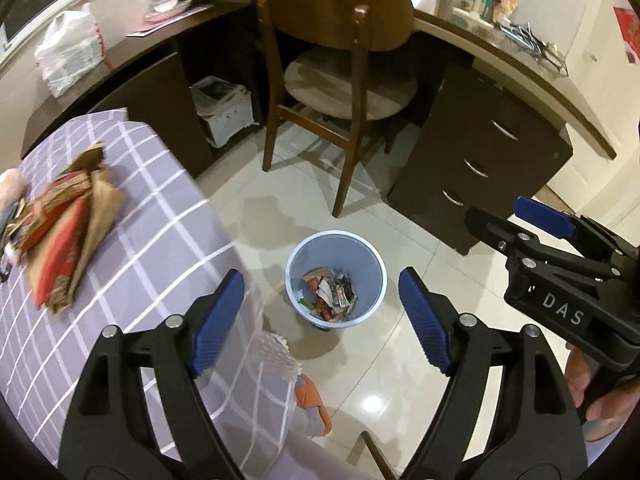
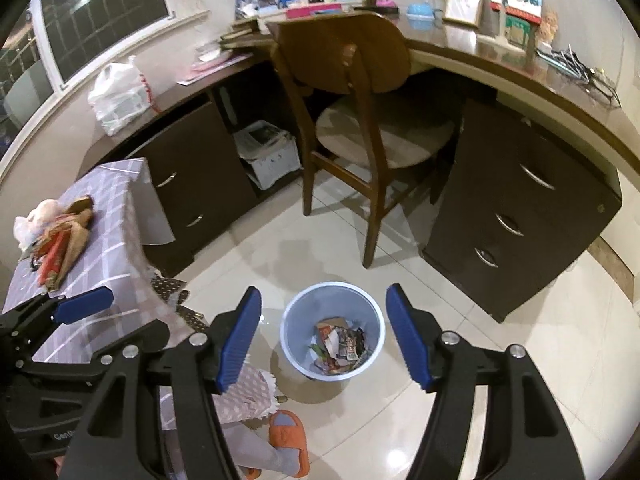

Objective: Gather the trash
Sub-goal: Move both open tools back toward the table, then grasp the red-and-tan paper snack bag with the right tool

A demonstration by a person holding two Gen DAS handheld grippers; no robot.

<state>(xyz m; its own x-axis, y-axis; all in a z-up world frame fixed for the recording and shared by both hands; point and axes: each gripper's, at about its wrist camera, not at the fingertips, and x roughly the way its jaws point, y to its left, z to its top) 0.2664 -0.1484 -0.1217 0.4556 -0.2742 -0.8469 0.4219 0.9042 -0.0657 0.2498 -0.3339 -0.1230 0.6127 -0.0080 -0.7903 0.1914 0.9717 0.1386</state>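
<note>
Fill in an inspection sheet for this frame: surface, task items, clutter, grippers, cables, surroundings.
Surface: glossy pale tiled floor; table under a purple checked cloth at the left.
Job's things: light blue bin upright on the floor, holding crumpled wrappers; red and tan paper packaging lying on the cloth.
Clutter: orange slipper on the floor by the table; white plastic bag on the desk.
Grippers: left gripper open, empty, above the bin; right gripper open, empty, also above the bin.
Cables: nothing seen.
Surroundings: wooden chair pushed to a curved desk with a dark drawer unit; window at upper left.
</note>
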